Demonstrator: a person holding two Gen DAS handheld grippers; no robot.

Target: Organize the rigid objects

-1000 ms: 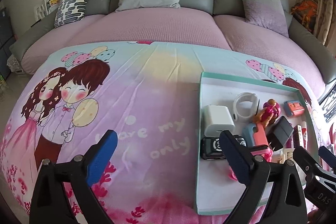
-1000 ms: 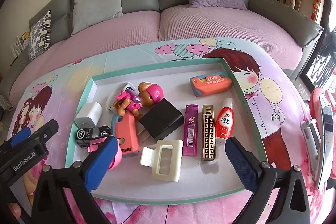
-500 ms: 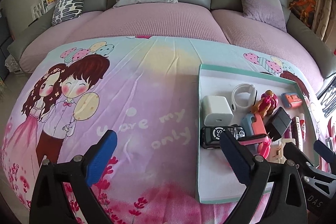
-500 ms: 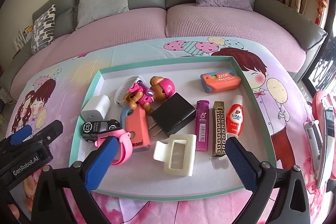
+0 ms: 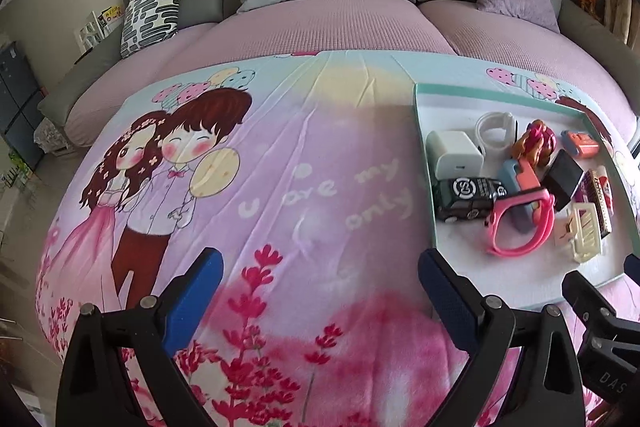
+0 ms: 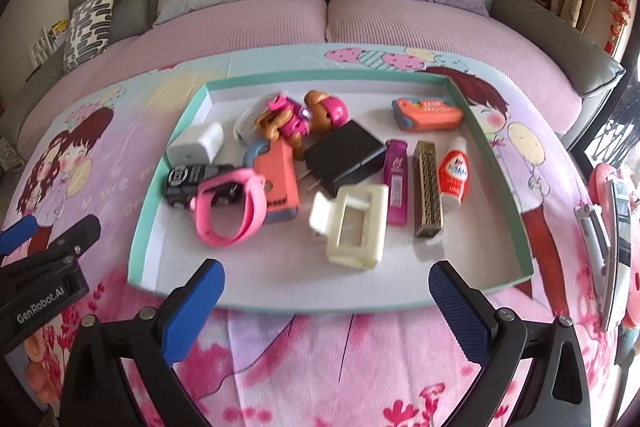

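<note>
The tray [image 6: 496, 163] lies on the printed bedcover [image 5: 320, 155] and holds all the small objects. Nearest your right gripper [image 6: 324, 297] are the cream hair clip [image 6: 354, 225] and the pink wristband [image 6: 232, 209]; both lie ahead of the fingertips, untouched. The wristband rests against the black toy car [image 6: 188, 179] and the salmon case [image 6: 278, 179]. Behind them sit the white charger [image 6: 196, 145], the black adapter [image 6: 344, 157], the toy figure [image 6: 286, 121], the purple lighter [image 6: 395, 183], the patterned bar [image 6: 427, 189], the red-and-white bottle [image 6: 454, 173] and the orange box [image 6: 428, 113].

Your right gripper hovers over the tray's near edge, jaws spread wide, holding nothing. Your left gripper [image 5: 320, 299] is likewise spread and empty, over bare bedcover left of the tray.

In the left wrist view the tray's right side is cut off and its objects overlap. The white ring [image 5: 494, 131] behind the toy figure is mostly hidden in the right wrist view. Label text is too blurred to read.
</note>
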